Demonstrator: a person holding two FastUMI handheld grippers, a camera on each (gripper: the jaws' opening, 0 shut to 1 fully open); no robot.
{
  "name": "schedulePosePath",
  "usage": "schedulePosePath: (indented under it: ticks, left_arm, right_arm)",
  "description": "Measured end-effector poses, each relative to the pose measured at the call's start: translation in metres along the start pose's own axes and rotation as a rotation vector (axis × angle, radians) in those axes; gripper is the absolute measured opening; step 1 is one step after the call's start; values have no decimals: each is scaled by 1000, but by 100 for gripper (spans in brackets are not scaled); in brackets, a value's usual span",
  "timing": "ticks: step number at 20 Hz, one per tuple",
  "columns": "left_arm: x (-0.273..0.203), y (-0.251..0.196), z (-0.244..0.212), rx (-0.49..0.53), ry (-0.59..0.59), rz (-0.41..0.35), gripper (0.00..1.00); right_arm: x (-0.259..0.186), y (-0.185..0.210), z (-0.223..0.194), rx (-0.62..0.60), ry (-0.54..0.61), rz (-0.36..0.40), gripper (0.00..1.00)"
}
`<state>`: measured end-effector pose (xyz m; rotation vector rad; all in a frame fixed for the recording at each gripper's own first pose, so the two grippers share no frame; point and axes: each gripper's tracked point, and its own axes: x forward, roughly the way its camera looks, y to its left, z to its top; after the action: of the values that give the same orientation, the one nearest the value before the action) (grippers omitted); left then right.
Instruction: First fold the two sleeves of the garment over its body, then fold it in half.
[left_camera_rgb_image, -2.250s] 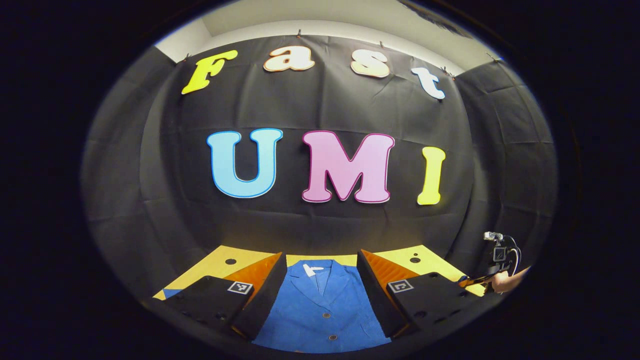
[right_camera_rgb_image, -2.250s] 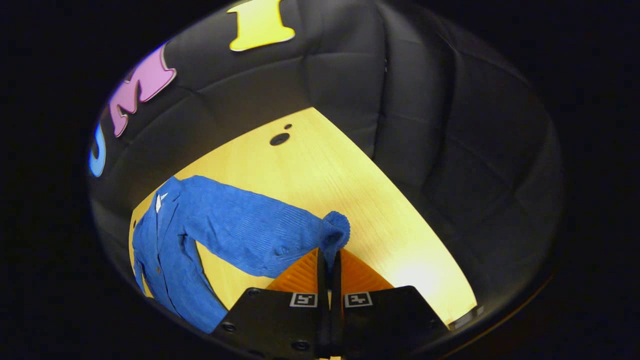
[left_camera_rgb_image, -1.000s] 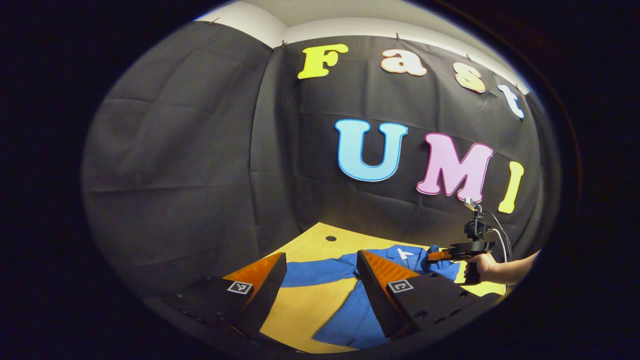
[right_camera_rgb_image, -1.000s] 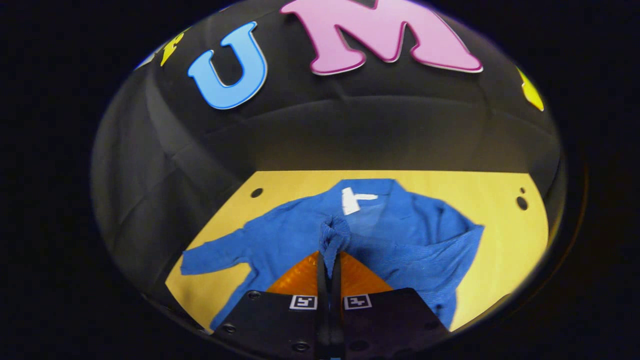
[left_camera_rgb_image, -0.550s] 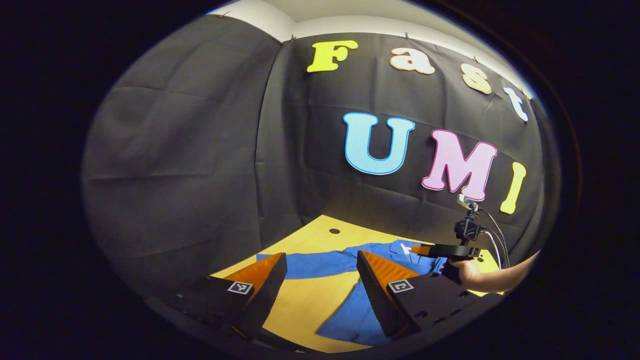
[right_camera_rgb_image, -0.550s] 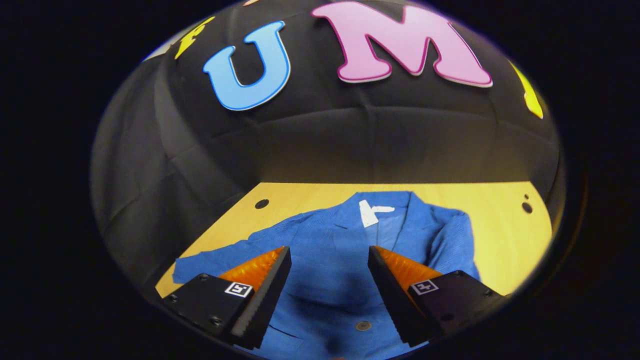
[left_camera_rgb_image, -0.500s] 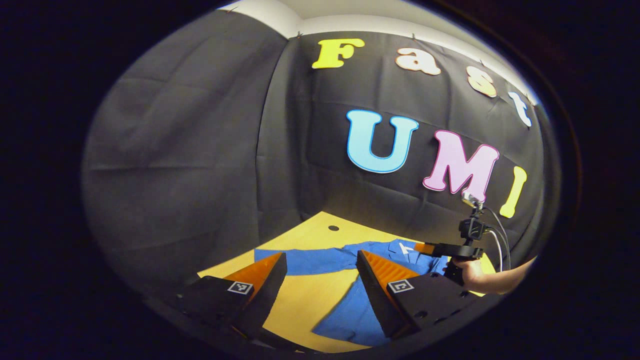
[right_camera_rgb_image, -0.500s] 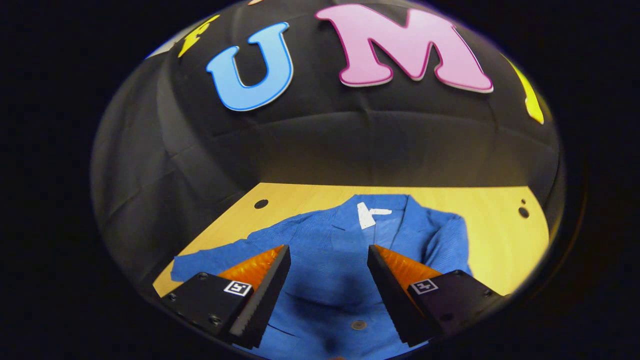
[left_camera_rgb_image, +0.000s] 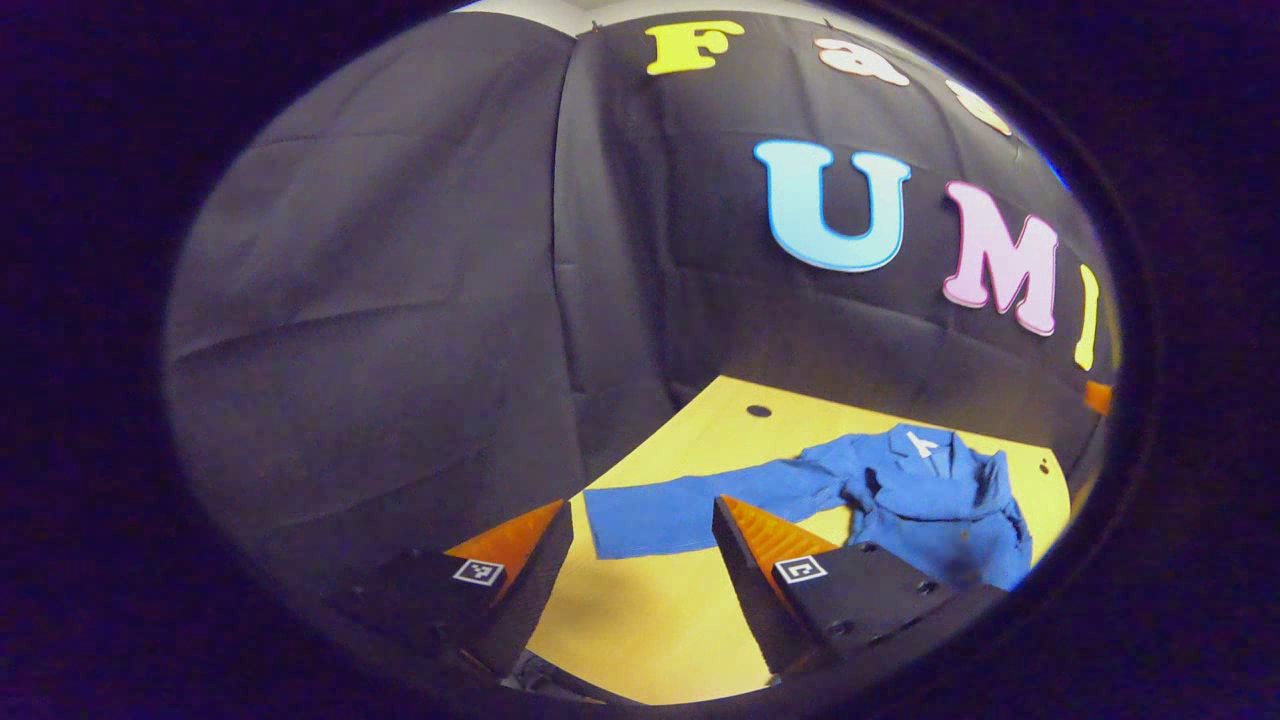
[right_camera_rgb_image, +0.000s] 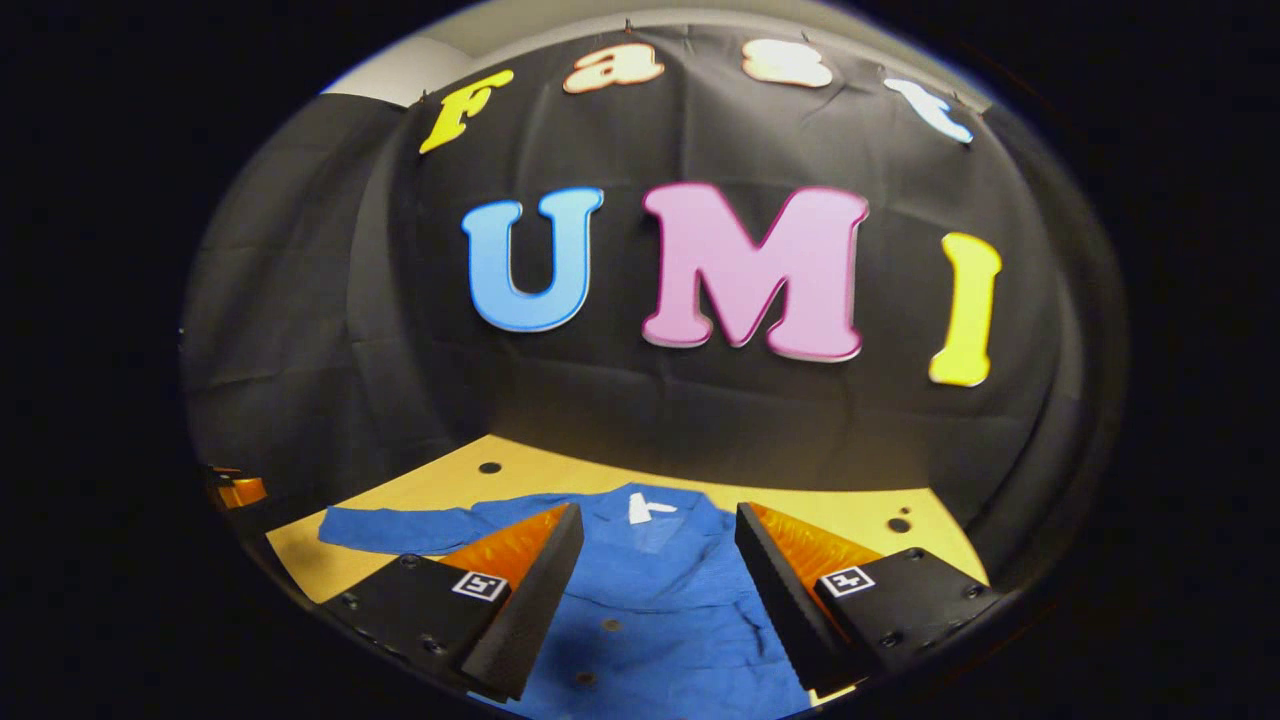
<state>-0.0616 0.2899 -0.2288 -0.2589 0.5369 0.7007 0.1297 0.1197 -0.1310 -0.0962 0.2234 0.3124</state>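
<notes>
A blue jacket (right_camera_rgb_image: 660, 600) is laid on the table (left_camera_rgb_image: 640, 620), one sleeve (left_camera_rgb_image: 690, 505) stretched out flat. The left gripper (left_camera_rgb_image: 640, 530) and right gripper (right_camera_rgb_image: 660, 540) are held wide apart, nothing gripped.

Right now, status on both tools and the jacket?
Left tool open, right tool open, both empty. Blue jacket flat on table: one sleeve still outstretched.
</notes>
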Motion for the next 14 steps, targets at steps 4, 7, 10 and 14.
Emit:
schedulePosePath:
  ticks: [4, 7, 10, 14]
  left_arm:
    - [82, 15, -39, -19, 203, 36, 83]
    - [118, 16, -53, -62, 290, 50, 83]
    - [145, 22, -60, -79, 375, 64, 83]
    - [162, 18, -73, -85, 490, 75, 83]
  right_arm:
    - [-62, -34, 13, -28, -12, -115, 96]
    - [-100, -55, 24, -49, -4, -202, 98]
    - [-136, -55, 33, -45, 15, -275, 98]
    - [-166, -45, 41, -51, -2, -305, 97]
